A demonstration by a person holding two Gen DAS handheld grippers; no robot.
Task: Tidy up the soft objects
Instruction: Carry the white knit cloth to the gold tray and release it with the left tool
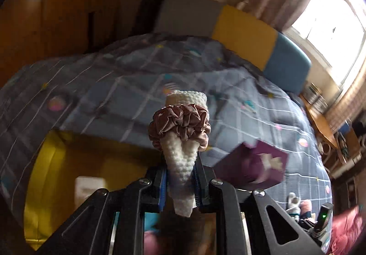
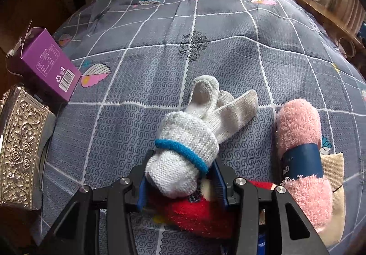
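My left gripper (image 1: 180, 177) is shut on a rolled white knit cloth (image 1: 183, 154) with a brown satin scrunchie (image 1: 180, 126) wrapped round it, held up above the bed. My right gripper (image 2: 183, 177) is closed round the cuff end of a white knit glove (image 2: 194, 127) bound with a blue hair band (image 2: 183, 152); the glove's fingers lie on the grey checked quilt (image 2: 160, 49). A red fuzzy item (image 2: 201, 213) lies under the right gripper. A pink fluffy roll with a dark blue paper band (image 2: 299, 140) lies to the right on a beige cloth (image 2: 336, 177).
A purple box (image 2: 45, 60) lies at the quilt's left edge, also in the left wrist view (image 1: 251, 163). An embossed silver box (image 2: 20, 147) stands at the left. A yellow bin (image 1: 68, 175) is beside the bed. A wooden shelf (image 2: 320, 8) runs along the right.
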